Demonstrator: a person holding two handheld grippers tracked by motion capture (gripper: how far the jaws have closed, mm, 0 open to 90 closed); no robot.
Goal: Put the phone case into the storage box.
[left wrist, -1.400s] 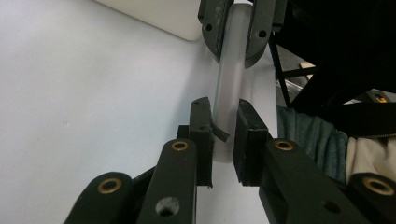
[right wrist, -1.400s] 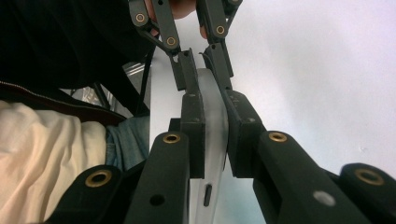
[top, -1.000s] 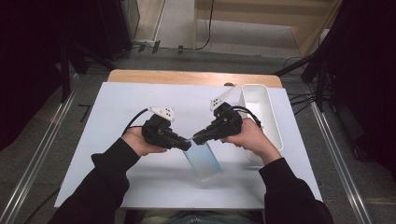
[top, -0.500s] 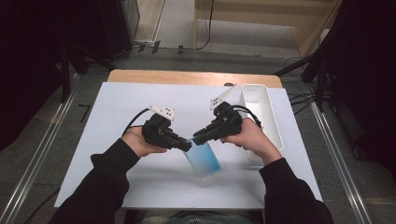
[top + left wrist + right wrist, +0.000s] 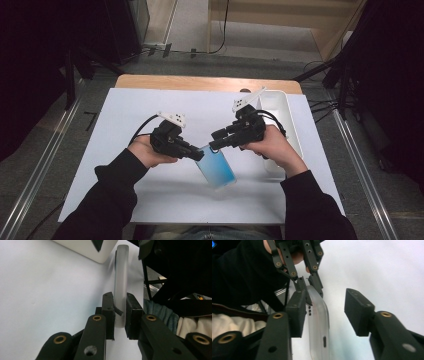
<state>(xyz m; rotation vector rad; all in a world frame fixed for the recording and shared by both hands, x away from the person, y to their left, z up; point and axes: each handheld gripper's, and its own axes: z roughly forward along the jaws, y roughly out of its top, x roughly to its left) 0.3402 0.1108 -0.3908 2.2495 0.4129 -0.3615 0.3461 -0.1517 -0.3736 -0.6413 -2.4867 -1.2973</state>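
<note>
A translucent phone case (image 5: 216,169), light blue from above, hangs just over the white table sheet (image 5: 125,125), tilted. My left gripper (image 5: 200,154) is shut on its upper edge. In the left gripper view the case (image 5: 120,277) stands on edge, pinched between both pads of the left gripper (image 5: 120,315). My right gripper (image 5: 216,141) is beside the case's top corner, and its jaws have just been opening. In the right gripper view the case (image 5: 318,322) lies between the jaws of the right gripper (image 5: 327,312), close against the left pad, while the right pad stands well off it.
A white rectangular tray (image 5: 280,107) sits at the table's right side behind the right hand; its corner (image 5: 87,250) appears in the left gripper view. The left hand and left gripper (image 5: 308,282) fill the top of the right gripper view.
The right gripper's jaws have spread apart and let go of the case's top corner. The left gripper keeps its hold and the case hangs in much the same place.
</note>
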